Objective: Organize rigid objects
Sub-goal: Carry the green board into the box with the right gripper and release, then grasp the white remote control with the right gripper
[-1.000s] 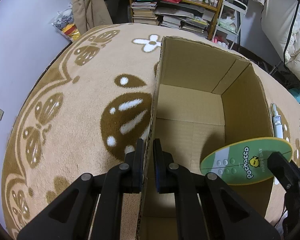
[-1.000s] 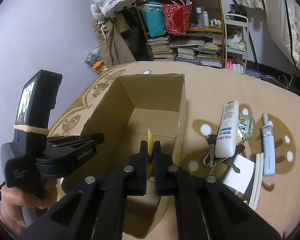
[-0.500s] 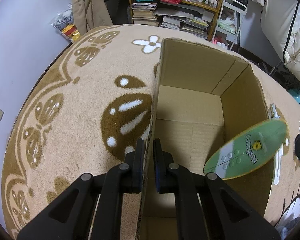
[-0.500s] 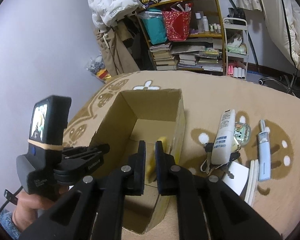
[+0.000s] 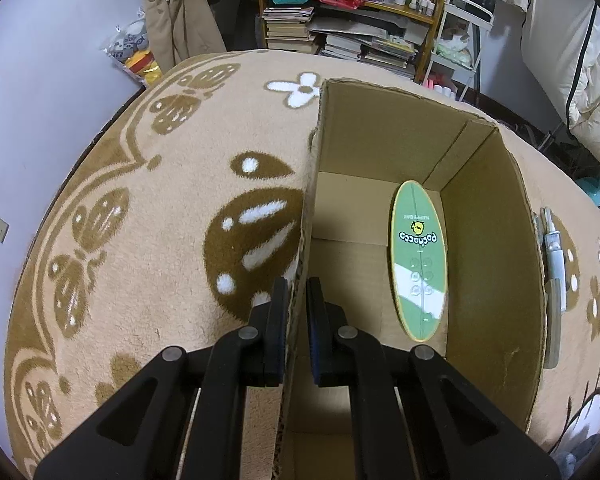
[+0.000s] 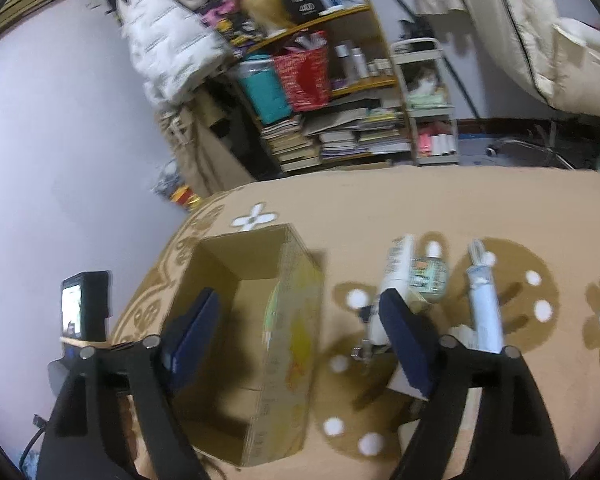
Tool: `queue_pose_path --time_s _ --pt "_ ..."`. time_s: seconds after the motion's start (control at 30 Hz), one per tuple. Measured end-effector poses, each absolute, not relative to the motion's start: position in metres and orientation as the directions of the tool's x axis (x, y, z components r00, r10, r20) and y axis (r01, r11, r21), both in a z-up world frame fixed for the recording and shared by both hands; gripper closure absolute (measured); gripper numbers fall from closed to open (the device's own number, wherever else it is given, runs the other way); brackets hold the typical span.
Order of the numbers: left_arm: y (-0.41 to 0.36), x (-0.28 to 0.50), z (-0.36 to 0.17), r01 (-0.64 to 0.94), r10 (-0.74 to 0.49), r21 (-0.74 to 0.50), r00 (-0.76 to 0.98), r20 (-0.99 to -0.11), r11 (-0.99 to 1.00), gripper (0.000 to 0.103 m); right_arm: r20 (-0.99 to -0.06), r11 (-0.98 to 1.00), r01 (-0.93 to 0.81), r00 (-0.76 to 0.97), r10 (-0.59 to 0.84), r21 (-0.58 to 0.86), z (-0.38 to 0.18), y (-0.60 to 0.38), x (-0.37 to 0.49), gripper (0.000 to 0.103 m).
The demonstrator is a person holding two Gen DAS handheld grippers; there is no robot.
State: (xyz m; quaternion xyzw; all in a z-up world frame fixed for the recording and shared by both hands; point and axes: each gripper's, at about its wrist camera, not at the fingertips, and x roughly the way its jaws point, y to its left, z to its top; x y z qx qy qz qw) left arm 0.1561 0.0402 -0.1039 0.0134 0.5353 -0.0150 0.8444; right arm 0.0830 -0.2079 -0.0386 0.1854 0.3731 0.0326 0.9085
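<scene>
An open cardboard box [image 5: 496,280] stands on the patterned carpet. My left gripper [image 5: 298,308] is shut on the box's left wall. A green oval card [image 5: 418,258] lies inside, leaning against the right wall; it shows blurred in the right wrist view [image 6: 274,312]. My right gripper [image 6: 300,332] is open and empty, high above the box [image 6: 220,264]. To the box's right on the carpet lie a white bottle [image 6: 396,264], a small sanitizer bottle [image 6: 428,276], a pale blue tube [image 6: 484,312], keys [image 6: 364,350] and white cards [image 6: 406,384].
The left gripper's handle with a small screen [image 6: 80,308] stands left of the box. A bookshelf [image 6: 340,120] with books, bags and a cart stands behind the carpet. A wall [image 5: 40,80] runs along the left. The tube also shows right of the box [image 5: 554,248].
My right gripper opened, let the green card drop into the box, and rose up and back. The card now rests against the box's right wall. My left gripper has not moved.
</scene>
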Motion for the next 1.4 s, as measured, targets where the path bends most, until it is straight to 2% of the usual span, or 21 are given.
queue_pose_path --time_s 0.3,1.07,1.13,1.2,1.27,1.4 --pt "0.041 0.156 -0.103 0.04 -0.009 0.009 0.426 -0.905 0.999 0.095 -0.741 0.928 0.209 0.665 0.095 0.307 -0.07 -0.249 0.076 0.014" --pt "0.042 0.156 -0.109 0.048 -0.002 0.02 0.411 -0.912 0.999 0.095 -0.878 0.896 0.375 0.478 0.033 0.238 -0.144 -0.285 0.063 0.015" --pt "0.043 0.156 -0.108 0.047 -0.006 0.014 0.41 -0.912 0.999 0.095 -0.887 0.892 0.386 0.46 0.032 0.233 -0.151 -0.286 0.062 0.015" --pt "0.044 0.156 -0.108 0.045 -0.007 0.012 0.412 -0.911 0.999 0.095 -0.894 0.891 0.398 0.448 0.019 0.218 -0.156 -0.287 0.061 0.024" --pt "0.045 0.157 -0.107 0.043 -0.013 0.005 0.41 -0.912 0.999 0.095 -0.899 0.889 0.411 0.438 0.002 0.202 -0.16 -0.289 0.059 0.029" --pt "0.045 0.157 -0.107 0.042 -0.013 0.005 0.409 -0.912 0.999 0.095 -0.907 0.885 0.415 0.42 0.019 0.211 -0.168 -0.292 0.059 0.029"
